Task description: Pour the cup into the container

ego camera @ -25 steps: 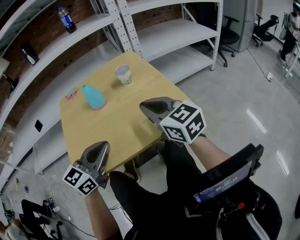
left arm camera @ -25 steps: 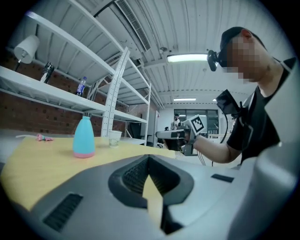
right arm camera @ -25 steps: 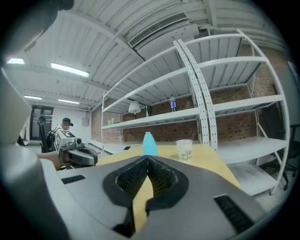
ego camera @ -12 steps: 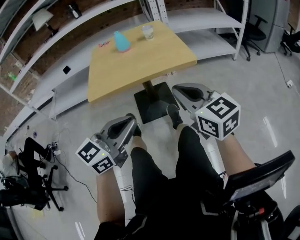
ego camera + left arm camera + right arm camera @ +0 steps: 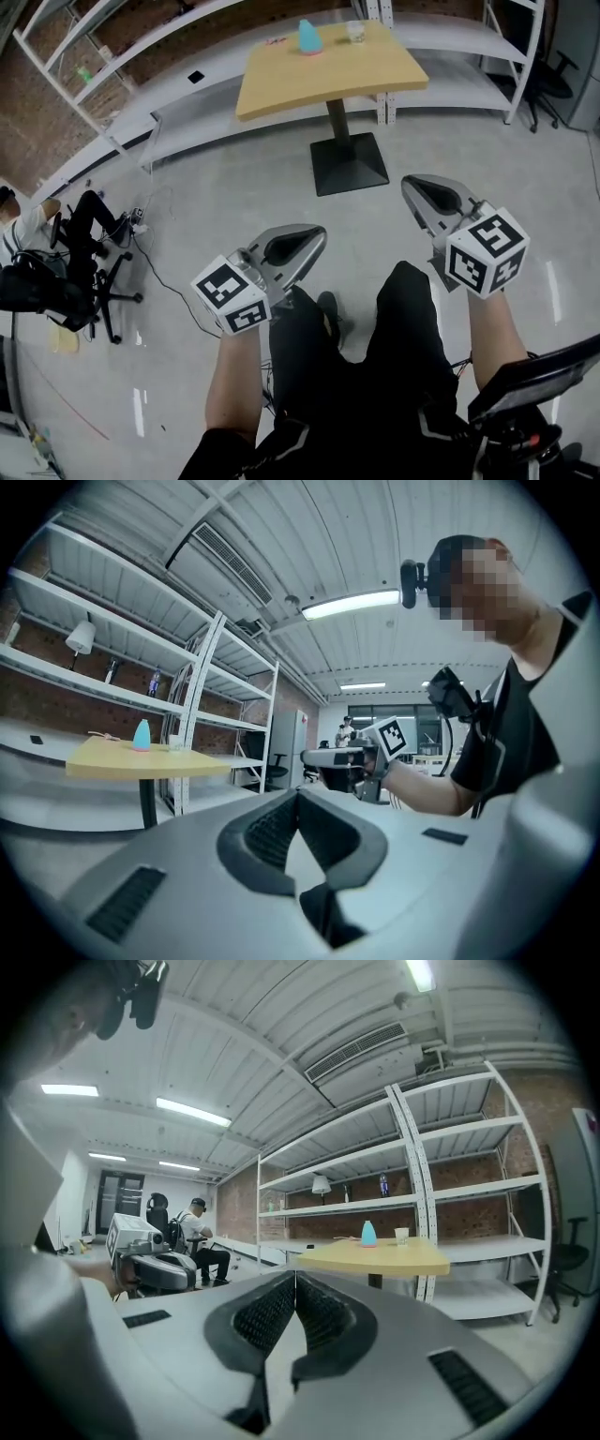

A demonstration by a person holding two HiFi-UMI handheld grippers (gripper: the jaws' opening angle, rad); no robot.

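Jaws on both grippers are pressed together with nothing between them: the left gripper (image 5: 312, 236) shows its ribbed pads meeting in its own view, and the right gripper (image 5: 414, 185) shows the same in its view. Both are held out level above the person's legs in black trousers (image 5: 403, 356), side by side and apart, each with its cube of black-and-white square markers at the rear. They are well away from the pale yellow wooden tabletop (image 5: 328, 70), which stands on a black pedestal base (image 5: 349, 164) across a stretch of glossy grey floor (image 5: 234, 187). The small clear cup (image 5: 355, 31) stands upright at the far end of that tabletop, untouched. Just to its left, near it but not touching, stands the teal teardrop-shaped container (image 5: 308, 37), also upright. White metal shelving (image 5: 450, 42) runs along the brick wall behind the tabletop. At the left edge of the head view another person (image 5: 28, 225) sits by a black office chair (image 5: 89, 291). In the left gripper view the right gripper appears off to the side, carried in the person's hand
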